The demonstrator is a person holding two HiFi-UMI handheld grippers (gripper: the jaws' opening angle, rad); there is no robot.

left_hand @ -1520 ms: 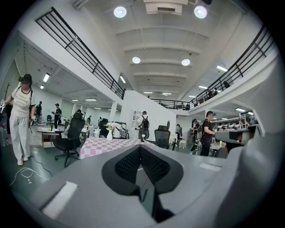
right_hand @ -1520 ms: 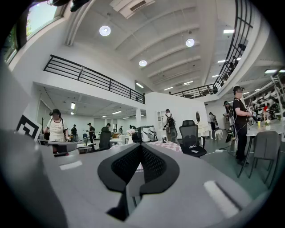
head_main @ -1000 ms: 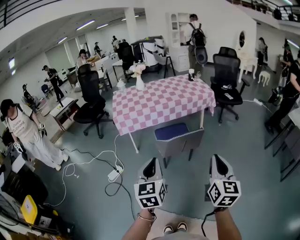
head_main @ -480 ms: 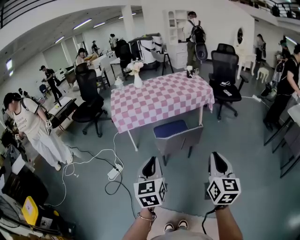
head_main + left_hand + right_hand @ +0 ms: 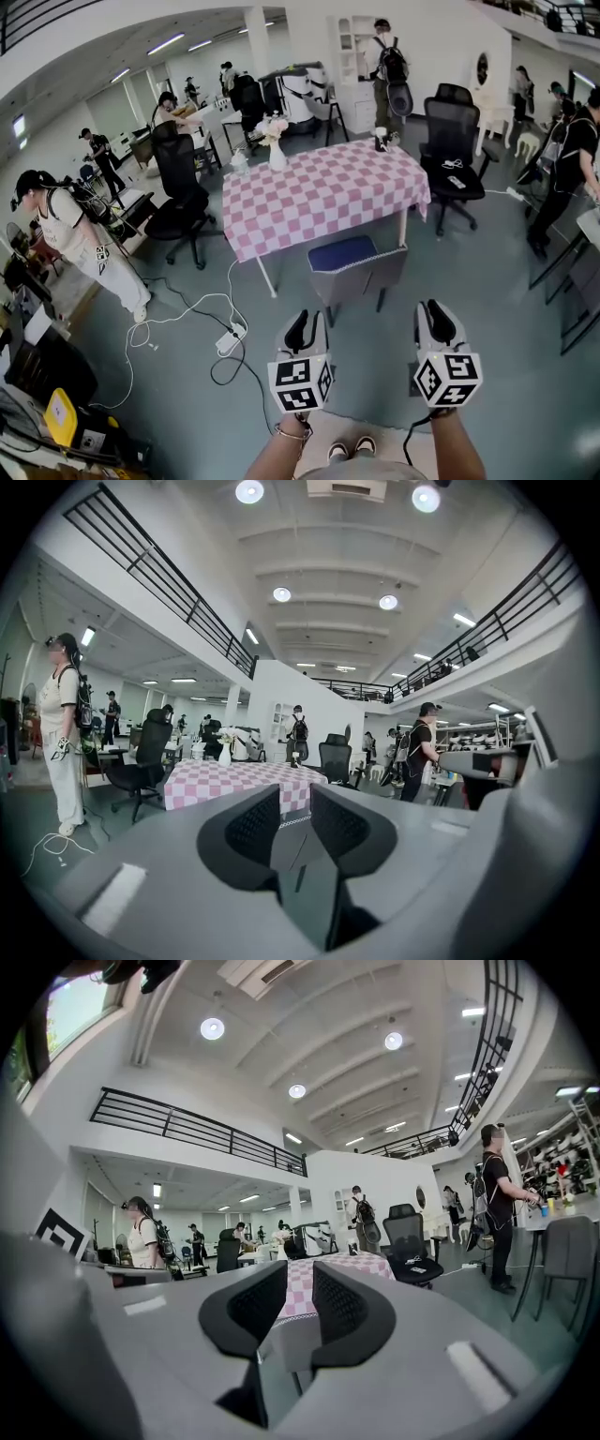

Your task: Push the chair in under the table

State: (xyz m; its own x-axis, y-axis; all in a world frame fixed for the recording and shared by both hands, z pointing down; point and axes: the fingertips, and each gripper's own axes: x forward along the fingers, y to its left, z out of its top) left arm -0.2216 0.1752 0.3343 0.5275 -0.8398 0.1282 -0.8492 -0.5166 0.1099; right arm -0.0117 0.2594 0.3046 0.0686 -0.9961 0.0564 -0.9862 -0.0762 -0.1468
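Note:
A chair (image 5: 343,255) with a blue seat and a grey back stands at the near side of a table (image 5: 323,192) covered in a pink-and-white check cloth. The seat is partly under the table's edge and the back faces me. My left gripper (image 5: 300,328) and right gripper (image 5: 433,321) hover side by side well short of the chair, pointing toward it. The jaws of both have just been opening and nothing is between them. The table (image 5: 225,780) appears beyond my left gripper (image 5: 293,806). It also shows as the table (image 5: 339,1264) past my right gripper (image 5: 300,1286).
Black office chairs (image 5: 183,202) (image 5: 455,155) stand left and right of the table. A white cable and power strip (image 5: 230,347) lie on the floor at the left. A person (image 5: 84,248) walks at the left, another person (image 5: 567,178) is at the right. A flower vase (image 5: 278,155) is on the table.
The jaws of both grippers have parted from shut to open. Both hands have stayed where they were. The person at the left has stepped a little further right.

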